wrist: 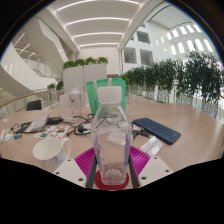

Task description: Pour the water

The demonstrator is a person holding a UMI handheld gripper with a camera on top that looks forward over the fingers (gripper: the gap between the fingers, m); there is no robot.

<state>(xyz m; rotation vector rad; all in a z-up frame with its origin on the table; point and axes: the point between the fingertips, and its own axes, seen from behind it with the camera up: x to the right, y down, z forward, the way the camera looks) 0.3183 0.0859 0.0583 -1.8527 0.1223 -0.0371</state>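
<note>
A clear plastic water bottle [111, 140] with a pale cap stands upright between my two fingers, and my gripper [112, 168] is shut on its lower body. The magenta pads [84, 160] flank it at left and right. The bottle's base rests over a round red disc [112, 184] low between the fingers. A white mug [50, 151] sits on the table just left of the fingers. I cannot tell how much water the bottle holds.
A green chair back [103, 95] stands beyond the bottle. A dark keyboard [156, 129] lies to the right on the light wooden table [180, 118]. Cables, papers and small items clutter the left side [45, 125]. Potted plants line the back.
</note>
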